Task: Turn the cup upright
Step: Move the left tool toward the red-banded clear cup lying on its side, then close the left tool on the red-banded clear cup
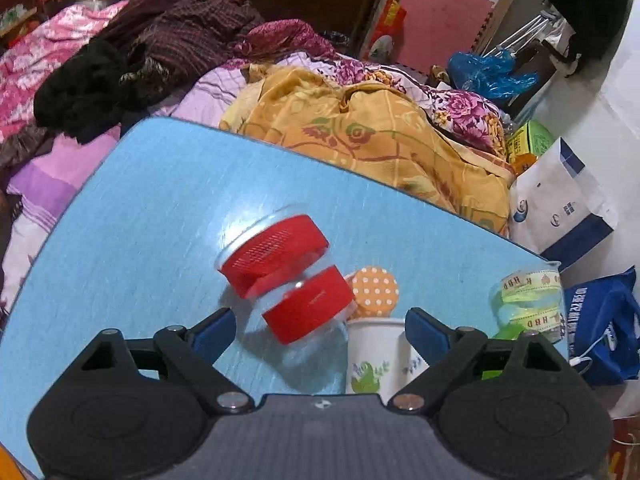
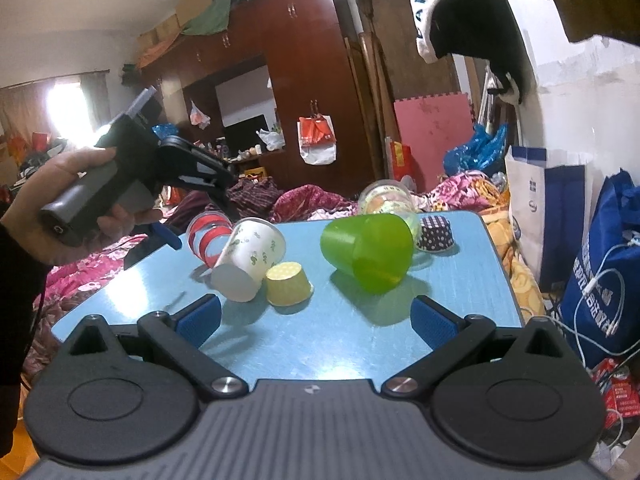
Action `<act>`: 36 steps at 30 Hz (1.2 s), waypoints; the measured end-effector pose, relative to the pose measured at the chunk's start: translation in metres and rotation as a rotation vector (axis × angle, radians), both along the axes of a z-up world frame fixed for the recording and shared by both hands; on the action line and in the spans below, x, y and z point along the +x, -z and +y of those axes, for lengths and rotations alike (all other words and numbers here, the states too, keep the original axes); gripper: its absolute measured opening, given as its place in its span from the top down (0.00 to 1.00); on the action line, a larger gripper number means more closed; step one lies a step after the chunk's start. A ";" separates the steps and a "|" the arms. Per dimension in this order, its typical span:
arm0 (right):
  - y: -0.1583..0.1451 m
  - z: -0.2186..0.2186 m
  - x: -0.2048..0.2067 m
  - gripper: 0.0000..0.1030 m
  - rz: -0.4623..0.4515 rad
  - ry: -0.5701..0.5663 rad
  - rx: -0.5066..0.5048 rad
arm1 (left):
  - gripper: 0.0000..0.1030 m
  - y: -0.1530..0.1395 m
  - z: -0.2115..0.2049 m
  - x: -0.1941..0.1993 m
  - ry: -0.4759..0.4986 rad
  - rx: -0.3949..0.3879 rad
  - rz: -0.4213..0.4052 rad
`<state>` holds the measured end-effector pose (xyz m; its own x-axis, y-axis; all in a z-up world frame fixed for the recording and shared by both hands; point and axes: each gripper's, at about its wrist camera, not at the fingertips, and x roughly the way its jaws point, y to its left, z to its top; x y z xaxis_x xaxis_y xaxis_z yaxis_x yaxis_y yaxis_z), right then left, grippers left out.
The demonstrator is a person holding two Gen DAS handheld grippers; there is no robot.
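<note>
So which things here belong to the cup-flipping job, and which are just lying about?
Job:
clear cup with red bands, tipped over
white paper cup, on its side
green plastic cup, on its side
left gripper
right gripper

Lying about:
yellow dotted cupcake liner
dark dotted cupcake liner
blue bag

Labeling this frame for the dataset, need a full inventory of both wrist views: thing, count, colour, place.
Clear plastic cup with red bands: 1, clear and red, lying tilted on the table's left part, ahead of the left gripper.
White paper cup with green leaf print: 1, on its side, centre-left.
Yellow dotted paper cupcake liner: 1, beside the white cup.
Green translucent plastic cup: 1, on its side, centre.
Clear cup with green lettered ribbon: 1, far edge.
Dark dotted cupcake liner: 1, far right, upside down.
Light blue table: 1, bears all cups.
Bedding pile: mixed pink, orange, behind table.
Left gripper: open, empty.
Right gripper: open, empty.
</note>
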<state>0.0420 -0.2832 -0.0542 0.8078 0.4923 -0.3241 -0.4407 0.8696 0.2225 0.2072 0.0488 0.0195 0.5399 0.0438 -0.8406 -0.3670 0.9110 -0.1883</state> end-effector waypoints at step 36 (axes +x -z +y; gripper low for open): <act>0.001 0.011 0.000 0.01 0.020 -0.026 -0.014 | 0.41 0.038 0.022 0.041 0.098 0.119 0.077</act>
